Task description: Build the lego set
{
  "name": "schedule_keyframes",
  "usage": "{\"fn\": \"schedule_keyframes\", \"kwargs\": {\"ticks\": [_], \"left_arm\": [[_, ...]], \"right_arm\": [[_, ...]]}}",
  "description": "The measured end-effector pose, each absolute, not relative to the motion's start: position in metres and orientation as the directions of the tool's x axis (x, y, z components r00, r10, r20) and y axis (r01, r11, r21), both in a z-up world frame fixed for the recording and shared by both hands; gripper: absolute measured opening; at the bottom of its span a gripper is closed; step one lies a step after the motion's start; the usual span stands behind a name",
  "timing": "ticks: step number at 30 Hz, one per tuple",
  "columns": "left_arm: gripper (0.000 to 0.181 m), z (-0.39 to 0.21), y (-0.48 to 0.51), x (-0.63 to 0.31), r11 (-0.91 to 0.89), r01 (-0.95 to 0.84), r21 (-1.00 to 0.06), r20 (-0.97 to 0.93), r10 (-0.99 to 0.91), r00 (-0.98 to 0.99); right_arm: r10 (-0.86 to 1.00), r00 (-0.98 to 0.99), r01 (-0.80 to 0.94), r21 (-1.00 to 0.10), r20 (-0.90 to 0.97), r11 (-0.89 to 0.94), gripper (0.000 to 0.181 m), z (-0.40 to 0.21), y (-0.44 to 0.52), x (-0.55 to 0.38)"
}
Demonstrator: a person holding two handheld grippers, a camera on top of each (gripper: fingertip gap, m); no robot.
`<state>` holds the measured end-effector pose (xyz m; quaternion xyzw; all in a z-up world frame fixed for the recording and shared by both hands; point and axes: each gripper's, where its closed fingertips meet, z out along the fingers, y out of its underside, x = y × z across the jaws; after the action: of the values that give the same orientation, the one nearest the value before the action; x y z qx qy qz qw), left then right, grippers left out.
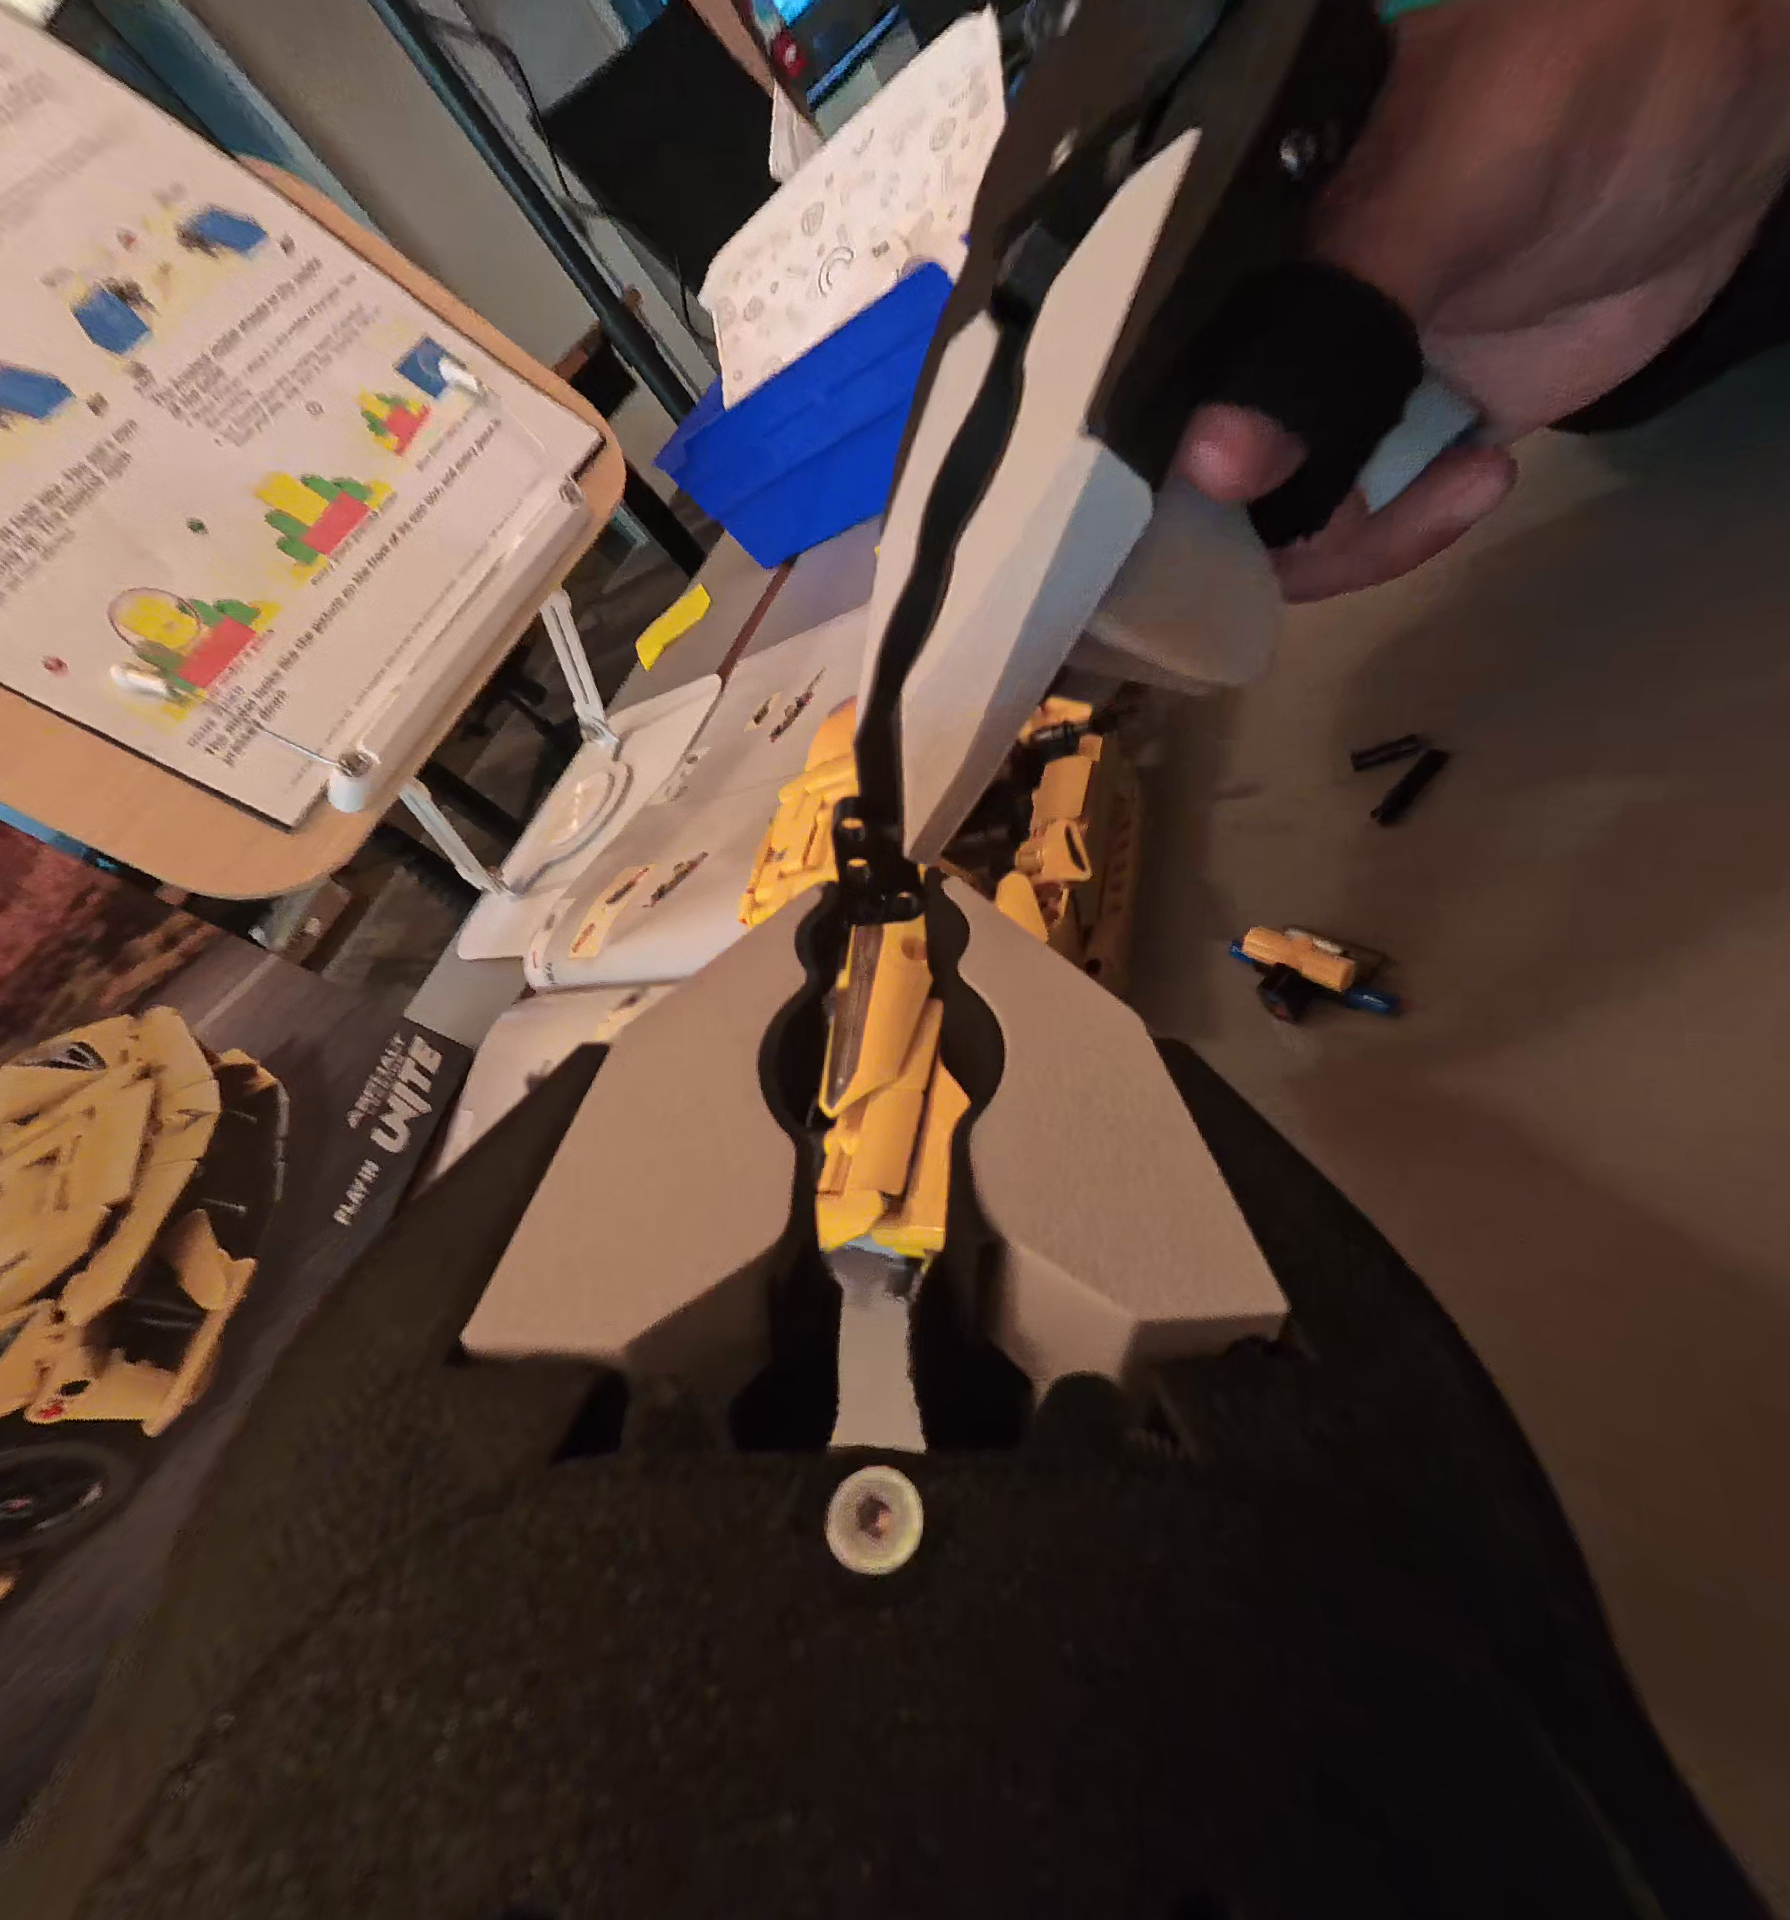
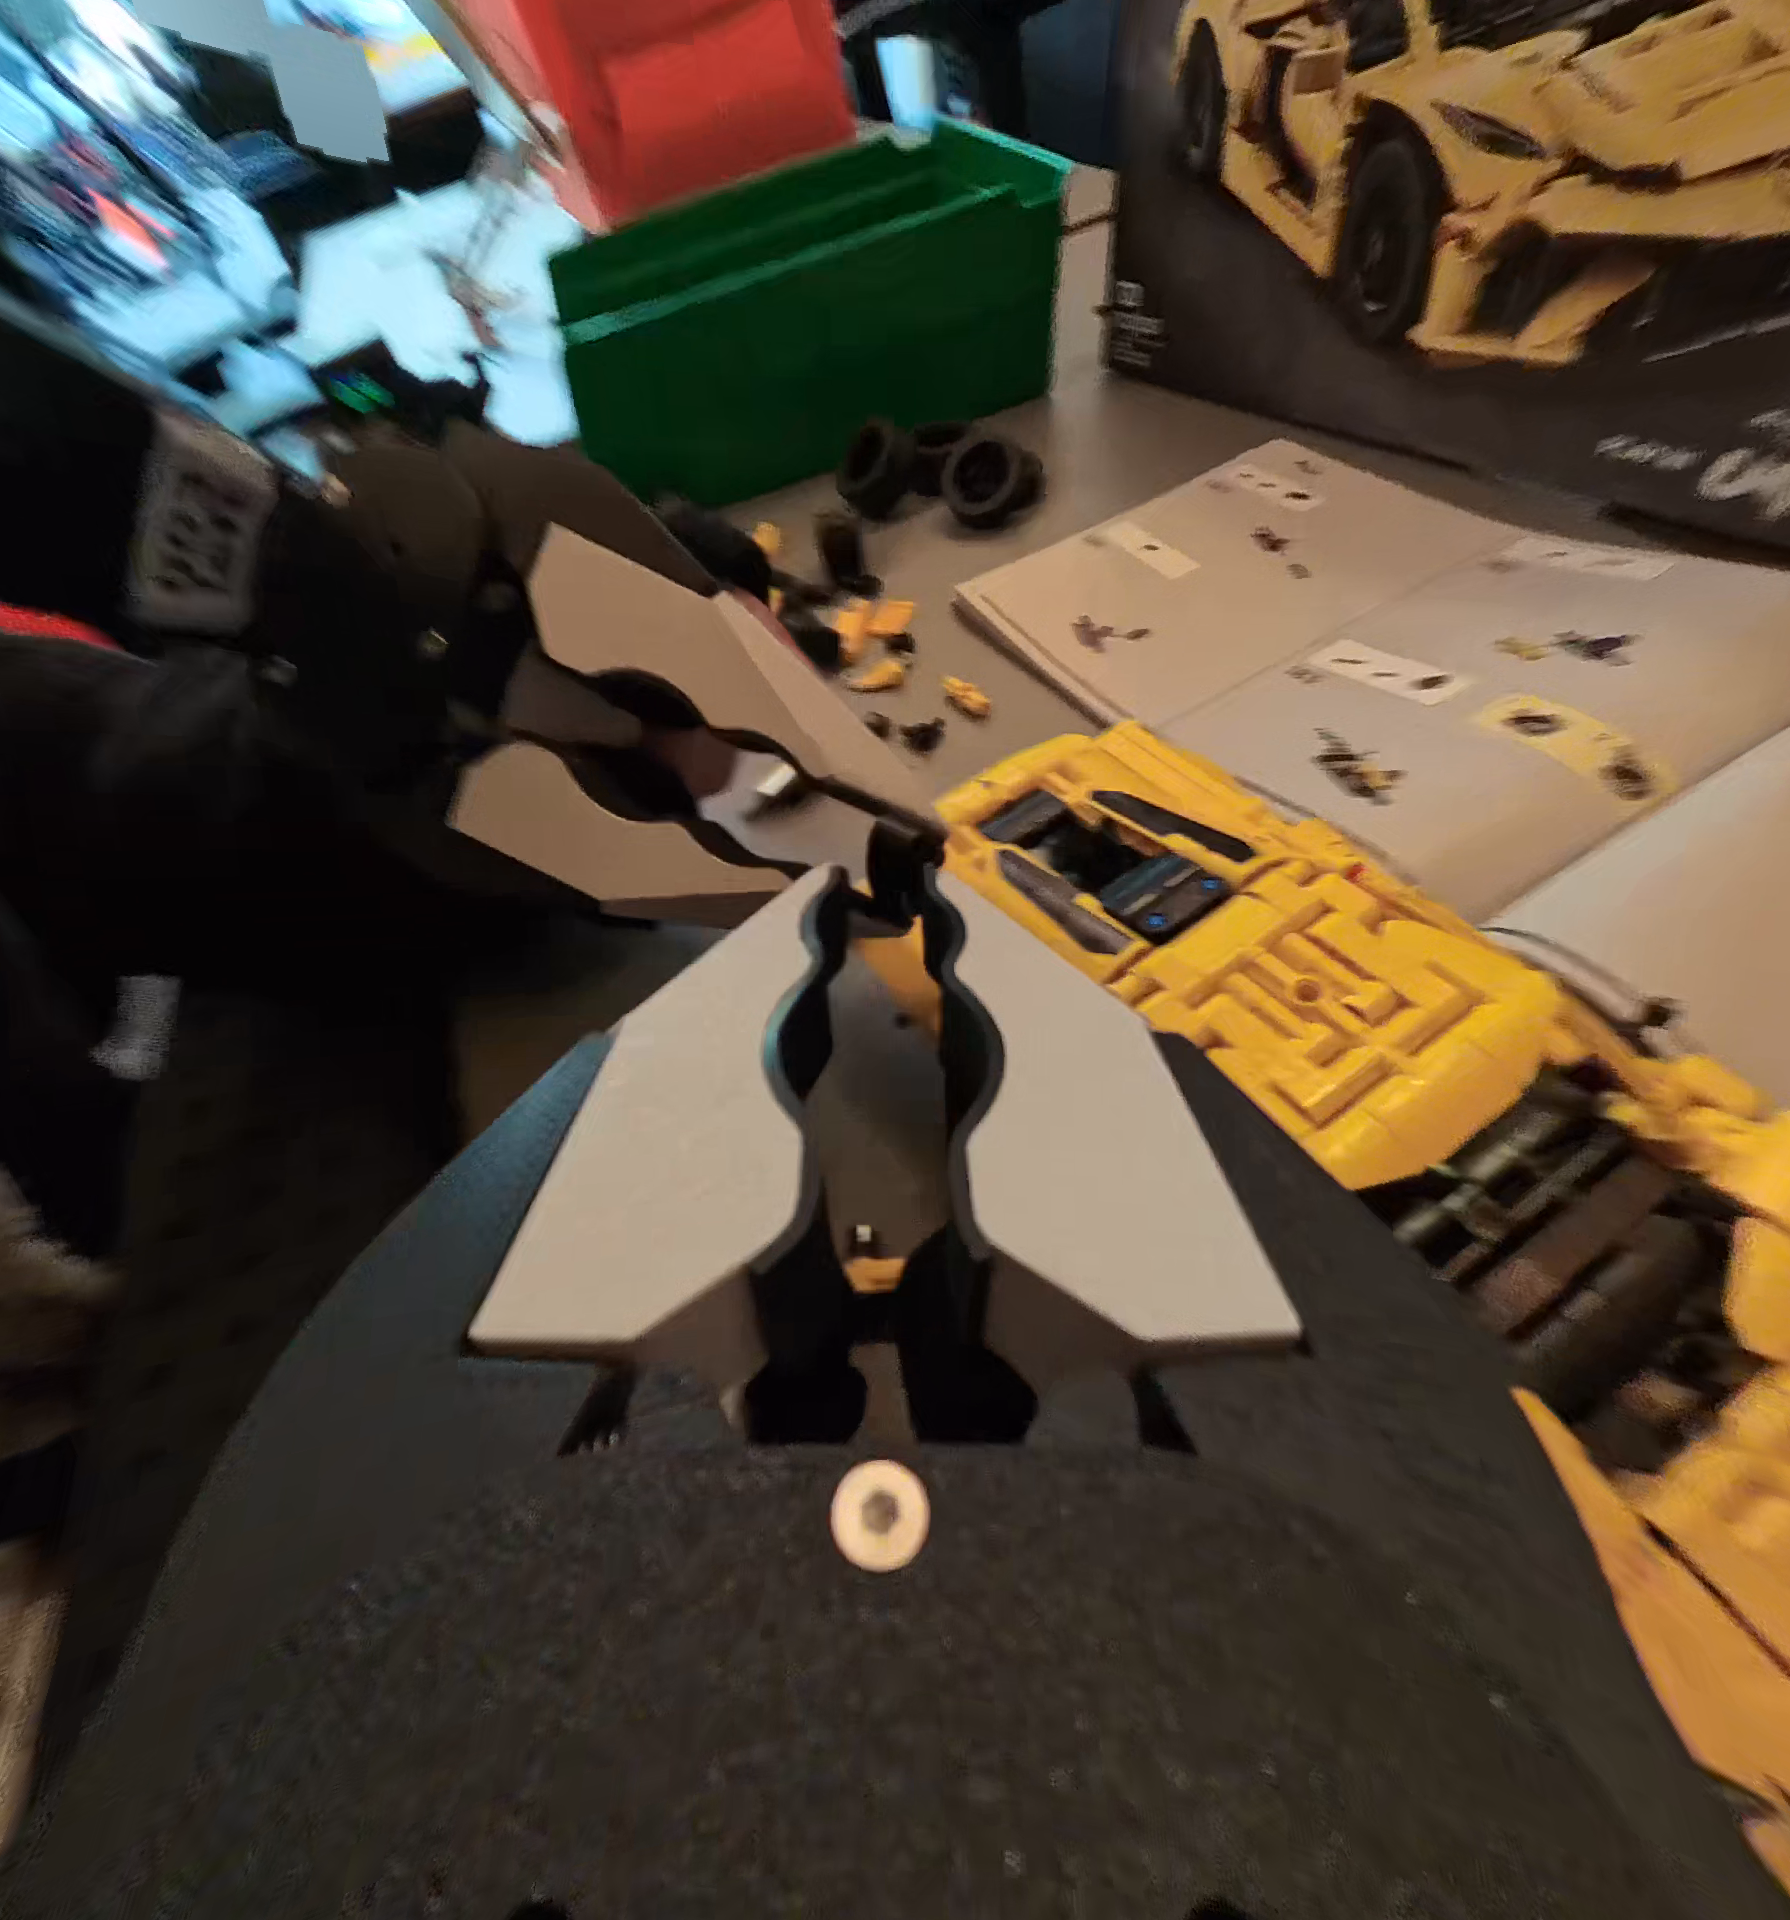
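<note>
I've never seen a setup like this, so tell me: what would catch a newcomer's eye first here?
Probably the big yellow brick car lying on the grey table beside an open instruction booklet. Right in front of it, two grey-fingered grippers meet tip to tip around one small black piece. Behind stand a green bin and the set's box.

Left claw point(image 1: 875, 914): two grey wedge-shaped fingers point(image 1: 662, 1164) with wavy black inner pads are projecting from a black, grainy, rounded body; a pale round screw point(image 1: 875, 1519) is sitting at the body's centre. Right claw point(image 2: 886, 883): the same build is showing, with grey fingers point(image 2: 683, 1143), scalloped black pads and a white round screw point(image 2: 878, 1514) on textured black housing. The hand point(image 1: 1556, 312) is wearing a black fingerless glove, its fabric wrapping one finger and leaving the tips bare.
</note>
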<state>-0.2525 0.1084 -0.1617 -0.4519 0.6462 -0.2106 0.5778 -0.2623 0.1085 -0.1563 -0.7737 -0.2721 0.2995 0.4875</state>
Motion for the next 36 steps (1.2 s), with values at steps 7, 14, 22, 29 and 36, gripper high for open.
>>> {"fn": "schedule_keyframes", "kwargs": {"ticks": [7, 14, 22, 29, 36], "left_arm": [[0.015, -0.129, 0.076, -0.255, 0.696, -0.15, -0.702, -0.71, -0.699, 0.085], [0.016, -0.128, 0.064, -0.254, 0.722, -0.121, -0.681, -0.731, -0.68, 0.057], [0.014, -0.131, 0.072, -0.254, 0.611, -0.161, -0.775, -0.627, -0.776, 0.069], [0.006, -0.135, 0.08, -0.255, 0.251, -0.149, -0.957, -0.258, -0.965, 0.034], [0.029, -0.181, 0.045, -0.255, -0.212, -0.431, -0.877, 0.309, -0.936, -0.168]], "right_arm": [[0.581, 0.001, -0.158, -0.574, -0.814, -0.803, 0.04, -0.122, 0.075, -0.262], [0.618, -0.016, -0.107, -0.613, -0.786, -0.783, 0.023, -0.122, 0.066, -0.273], [0.691, 0.113, -0.103, -0.7, -0.714, -0.707, 0.022, -0.125, 0.073, -0.268], [0.757, 0.594, -0.015, -0.945, -0.272, -0.328, 0.022, -0.115, 0.099, -0.203], [0.654, 0.754, 0.103, -0.974, -0.055, -0.201, 0.022, -0.137, 0.058, -0.168]]}}
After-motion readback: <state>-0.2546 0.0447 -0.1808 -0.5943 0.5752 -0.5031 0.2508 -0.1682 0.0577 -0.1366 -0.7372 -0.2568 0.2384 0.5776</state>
